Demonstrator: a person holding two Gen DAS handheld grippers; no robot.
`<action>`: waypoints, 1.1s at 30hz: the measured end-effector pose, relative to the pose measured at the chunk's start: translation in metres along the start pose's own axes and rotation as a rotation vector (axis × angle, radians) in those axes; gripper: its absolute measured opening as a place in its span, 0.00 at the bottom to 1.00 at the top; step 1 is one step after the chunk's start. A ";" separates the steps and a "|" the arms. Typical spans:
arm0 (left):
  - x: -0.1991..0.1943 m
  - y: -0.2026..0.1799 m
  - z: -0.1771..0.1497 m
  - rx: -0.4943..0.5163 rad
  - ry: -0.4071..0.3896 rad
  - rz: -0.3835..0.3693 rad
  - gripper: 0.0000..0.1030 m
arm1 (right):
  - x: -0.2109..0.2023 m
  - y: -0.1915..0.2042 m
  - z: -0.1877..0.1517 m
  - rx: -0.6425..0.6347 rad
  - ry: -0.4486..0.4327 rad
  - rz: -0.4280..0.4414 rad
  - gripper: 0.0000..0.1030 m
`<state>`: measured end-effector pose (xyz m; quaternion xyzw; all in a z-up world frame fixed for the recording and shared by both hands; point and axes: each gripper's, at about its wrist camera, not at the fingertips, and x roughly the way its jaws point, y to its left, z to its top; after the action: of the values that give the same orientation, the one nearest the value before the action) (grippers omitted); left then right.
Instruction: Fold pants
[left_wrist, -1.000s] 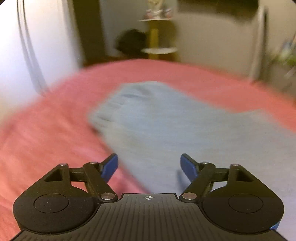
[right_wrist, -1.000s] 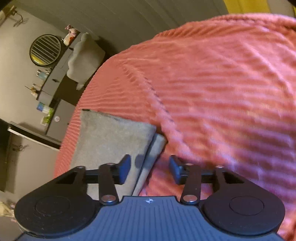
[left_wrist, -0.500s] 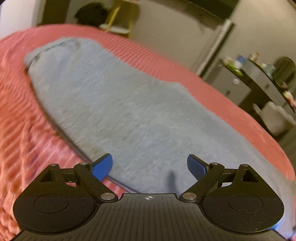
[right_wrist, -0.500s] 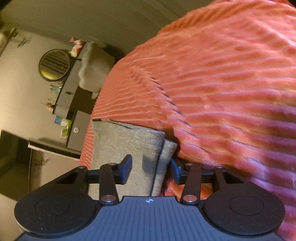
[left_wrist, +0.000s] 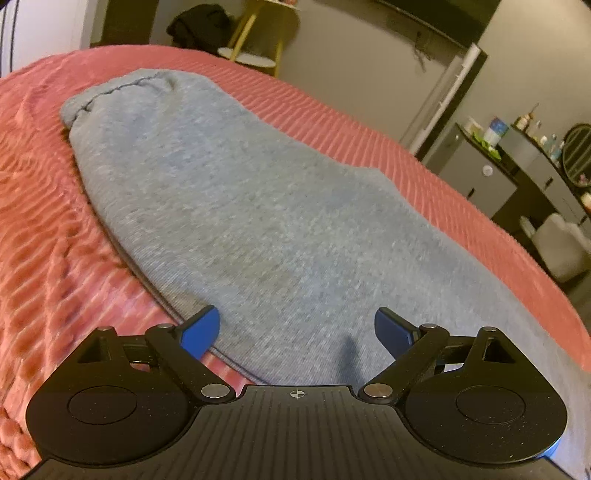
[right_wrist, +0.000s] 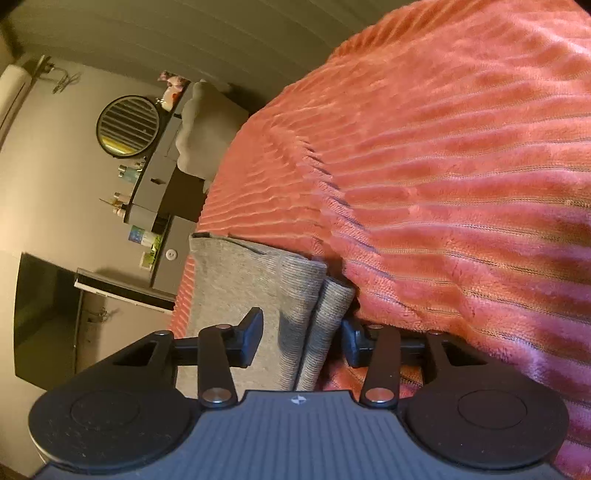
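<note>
Grey sweatpants (left_wrist: 236, 206) lie folded lengthwise on a coral ribbed bedspread (left_wrist: 40, 229), with the waistband end far left. My left gripper (left_wrist: 297, 328) is open and hovers low over the pants' near edge, holding nothing. In the right wrist view the ribbed cuff end of the pants (right_wrist: 258, 280) lies between the fingers of my right gripper (right_wrist: 303, 338). That gripper is open around the cuff layers, close to them, and the view is rolled sideways.
The bedspread (right_wrist: 461, 166) bulges up right beside the cuff. Beyond the bed stand a grey dresser with bottles (left_wrist: 495, 162), a round mirror (right_wrist: 127, 125), a pale chair (left_wrist: 561, 247) and a yellow shelf stand (left_wrist: 255, 40).
The left gripper swung right along the pants and dropped lower over them. The right gripper moved forward, so the cuff now lies deeper between its fingers.
</note>
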<state>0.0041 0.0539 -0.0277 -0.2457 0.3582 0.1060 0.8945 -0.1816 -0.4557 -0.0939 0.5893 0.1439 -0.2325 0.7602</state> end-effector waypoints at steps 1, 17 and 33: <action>-0.003 0.001 0.000 -0.006 -0.012 -0.001 0.91 | -0.002 -0.001 0.001 0.023 0.005 -0.001 0.42; 0.006 -0.003 -0.004 0.017 -0.139 0.070 0.91 | 0.046 0.190 -0.197 -0.954 0.055 0.009 0.76; 0.016 0.005 -0.006 -0.004 -0.133 0.061 0.92 | 0.187 0.280 -0.410 -1.346 0.278 0.126 0.82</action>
<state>0.0104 0.0556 -0.0445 -0.2291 0.3052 0.1500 0.9121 0.1467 -0.0406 -0.0624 0.0204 0.3185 0.0297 0.9472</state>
